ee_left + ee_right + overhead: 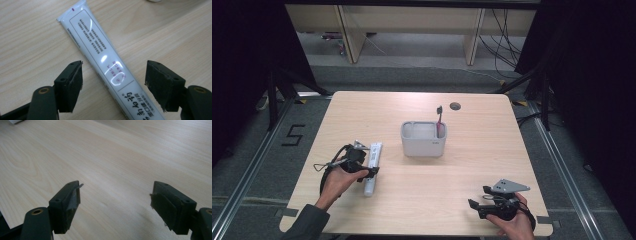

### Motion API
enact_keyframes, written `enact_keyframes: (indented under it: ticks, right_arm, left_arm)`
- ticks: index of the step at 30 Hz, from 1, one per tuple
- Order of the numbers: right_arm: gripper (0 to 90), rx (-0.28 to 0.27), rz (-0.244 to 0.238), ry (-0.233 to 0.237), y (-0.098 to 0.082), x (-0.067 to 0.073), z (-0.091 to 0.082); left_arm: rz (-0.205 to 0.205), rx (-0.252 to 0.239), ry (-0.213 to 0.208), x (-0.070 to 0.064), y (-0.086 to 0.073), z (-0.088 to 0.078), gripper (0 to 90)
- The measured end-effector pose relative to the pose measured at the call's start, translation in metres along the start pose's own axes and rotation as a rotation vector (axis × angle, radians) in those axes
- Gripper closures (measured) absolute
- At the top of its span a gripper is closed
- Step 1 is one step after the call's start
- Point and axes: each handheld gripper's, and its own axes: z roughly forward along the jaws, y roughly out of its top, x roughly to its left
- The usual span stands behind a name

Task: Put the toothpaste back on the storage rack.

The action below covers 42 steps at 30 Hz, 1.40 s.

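A white toothpaste tube [372, 166] lies flat on the wooden table [472, 165], left of centre. My left gripper [367, 167] hovers right over it, open, its jaws straddling the tube [107, 62] with a gap on both sides. The tube runs diagonally between the left gripper [113, 82] jaws, crimped end away from me. A grey rectangular holder [423, 138] stands mid-table with a pink-handled toothbrush [440, 121] upright in its right end. My right gripper [478, 196] rests low near the table's front right, open, with bare wood between its jaws [116, 202].
A round cable hole [455, 106] sits in the table's far edge. Beyond the table are wooden furniture legs, floor cables and dark stands. A "5" is marked on the floor [293, 135] at the left.
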Motion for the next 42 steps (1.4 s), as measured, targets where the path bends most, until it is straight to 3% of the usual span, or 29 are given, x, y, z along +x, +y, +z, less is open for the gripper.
enact_keyframes:
  ticks: [4,7,8,10,11,12,13,15,16,18,24,29,32,33,38,39,40,42]
  right_arm:
    - [24.5,-0.010,-0.015,0.000,0.000,-0.001,0.000]
    - [24.5,-0.011,-0.015,0.004,0.000,-0.001,0.001]
    - [24.6,-0.018,-0.042,-0.007,0.001,-0.002,0.001]
    - [24.7,-0.008,-0.020,0.001,0.000,-0.001,0.001]
    - [24.7,-0.006,-0.014,0.002,0.000,0.000,0.001]
    - [24.7,-0.011,-0.025,-0.001,0.000,-0.001,0.001]
    - [24.8,-0.017,-0.044,-0.006,0.001,-0.002,0.000]
    - [24.8,-0.012,-0.021,0.002,0.000,-0.001,0.001]
    - [24.9,-0.009,-0.019,0.001,0.000,-0.001,0.000]
    - [25.2,-0.016,-0.032,0.001,0.001,-0.001,0.000]
    - [25.3,-0.012,-0.034,0.014,0.001,-0.001,0.000]
    - [25.6,-0.015,-0.036,0.017,0.001,-0.001,0.000]
    - [25.8,-0.017,-0.009,0.003,0.002,0.000,-0.002]
    - [25.8,-0.027,-0.035,-0.004,0.002,-0.002,-0.002]
    - [26.0,-0.026,-0.033,0.001,0.002,-0.002,-0.002]
    - [26.1,-0.017,-0.005,0.009,0.002,0.000,-0.002]
    - [26.1,-0.021,-0.033,0.003,0.002,-0.002,-0.002]
    - [26.1,-0.021,-0.028,0.015,0.002,-0.001,-0.001]
  left_arm:
    - [0.004,0.028,0.002,0.002,0.004,0.004,32.7]
    - [0.001,0.022,0.004,0.003,0.006,0.006,34.7]
    - [0.002,0.028,-0.003,0.004,0.007,0.007,35.2]
    - [-0.006,0.030,-0.002,0.004,0.009,0.010,36.2]
    - [-0.004,0.055,-0.010,0.005,0.010,0.011,36.3]
    - [-0.011,0.045,-0.007,0.004,0.010,0.013,36.5]
    - [0.000,0.064,-0.013,0.005,0.012,0.013,36.8]
    - [-0.005,0.058,-0.009,0.004,0.012,0.015,38.2]
    - [0.010,0.080,-0.015,0.004,0.014,0.014,39.7]
    - [0.020,0.067,-0.004,0.003,0.014,0.015,40.3]
    - [0.036,0.101,-0.009,0.004,0.017,0.017,43.3]
    - [0.056,0.124,-0.024,0.004,0.014,0.016,51.8]
    - [0.076,0.124,-0.028,0.004,0.013,0.016,57.2]
    - [0.077,0.137,-0.037,0.005,0.014,0.016,58.1]
    - [0.094,0.176,-0.039,0.005,0.018,0.017,58.2]
    - [0.091,0.182,-0.041,0.004,0.020,0.018,58.0]
    - [0.093,0.191,-0.039,0.004,0.021,0.018,57.9]
    - [0.090,0.200,-0.041,0.004,0.023,0.019,57.4]
